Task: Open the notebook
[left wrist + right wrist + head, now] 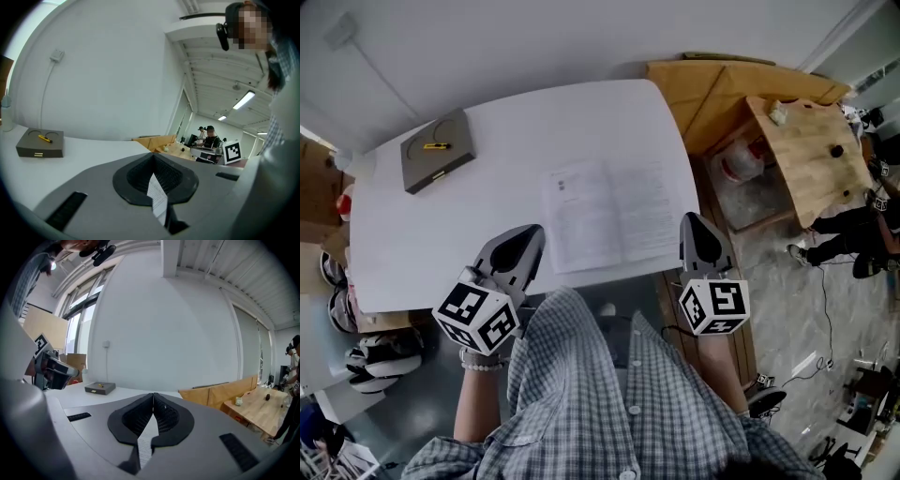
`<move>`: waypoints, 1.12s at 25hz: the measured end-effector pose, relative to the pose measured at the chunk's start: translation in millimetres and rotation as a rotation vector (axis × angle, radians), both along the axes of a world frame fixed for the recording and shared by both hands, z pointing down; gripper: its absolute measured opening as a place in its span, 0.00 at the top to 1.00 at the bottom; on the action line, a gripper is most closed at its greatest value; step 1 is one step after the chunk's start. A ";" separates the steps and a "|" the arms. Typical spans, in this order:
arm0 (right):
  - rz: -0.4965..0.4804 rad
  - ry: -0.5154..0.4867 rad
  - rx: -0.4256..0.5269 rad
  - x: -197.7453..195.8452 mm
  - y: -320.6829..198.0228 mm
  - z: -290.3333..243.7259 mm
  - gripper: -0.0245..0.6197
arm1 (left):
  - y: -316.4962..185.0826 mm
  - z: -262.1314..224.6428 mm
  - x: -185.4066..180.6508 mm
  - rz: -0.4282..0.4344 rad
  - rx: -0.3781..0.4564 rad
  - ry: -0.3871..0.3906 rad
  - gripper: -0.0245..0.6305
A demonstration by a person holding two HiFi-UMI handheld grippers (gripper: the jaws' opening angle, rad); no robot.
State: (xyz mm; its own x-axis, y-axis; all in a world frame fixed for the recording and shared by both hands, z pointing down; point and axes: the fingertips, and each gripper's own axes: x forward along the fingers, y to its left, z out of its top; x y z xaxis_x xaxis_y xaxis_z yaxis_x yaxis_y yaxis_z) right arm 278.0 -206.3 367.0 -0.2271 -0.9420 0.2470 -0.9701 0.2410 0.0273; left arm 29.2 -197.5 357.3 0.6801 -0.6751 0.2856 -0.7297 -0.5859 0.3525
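Flat on the white table point(487, 225), close to its near edge and right of the middle: the notebook point(614, 211). Already spread to two printed pages by the look of it, with the fold running from the near edge toward the far one. Reads as the task's end state rather than its start, with no cover left to lift, as far as can be judged.

Left gripper point(532, 234): clenched, pads pressed tip to tip, nothing pinched. Right gripper point(696, 223): likewise clamped together and empty. (Through the slot behind each pair of closed tips, a sliver of printed page. Seen past the jaws, apparently, not caught in them, given the pages lying flat in the head view.)

Both held above the near edge, pointing toward the far edge, roughly parallel to the fold. Bracketed between them, the notebook: left page's outer edge just beside the left tips, right page's outer edge just beside the right tips. No telling which hand is nearer — about even from above, with height over the sheet not readable.

For any further turning or flattening, probably a reach inward and down across the fold's line, each gripper taking the page on its own side.

Well apart at the far left corner: a grey box point(438, 148) with a small yellow thing on top — clear of any such reach.
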 end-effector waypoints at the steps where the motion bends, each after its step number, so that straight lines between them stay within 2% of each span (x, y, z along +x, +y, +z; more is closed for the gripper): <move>1: -0.006 0.001 0.013 -1.7 1.3 -5.3 0.93 | 2.1 -4.1 1.3 0.000 0.008 0.008 0.95; 9: -0.030 0.022 0.048 -7.4 10.7 -24.7 0.93 | 5.3 -34.9 3.2 -0.035 0.093 0.068 0.95; 13: -0.036 0.017 0.071 -7.7 13.7 -33.1 0.93 | 3.9 -41.1 5.4 -0.032 0.115 0.064 0.95; 21: -0.031 0.009 0.084 -4.8 18.6 -36.9 0.93 | -0.6 -42.1 11.9 -0.023 0.121 0.056 0.95; 28: -0.031 0.057 0.070 -4.2 17.9 -34.1 0.93 | -2.3 -40.5 17.6 -0.004 0.113 0.056 0.95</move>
State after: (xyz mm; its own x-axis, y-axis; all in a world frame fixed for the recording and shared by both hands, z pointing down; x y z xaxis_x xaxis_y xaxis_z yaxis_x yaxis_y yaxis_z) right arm 273.9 -188.4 332.9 -0.2435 -0.9502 0.1945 -0.9588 0.2662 0.0998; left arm 46.8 -199.8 316.9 0.6903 -0.7034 0.1695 -0.7130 -0.6216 0.3245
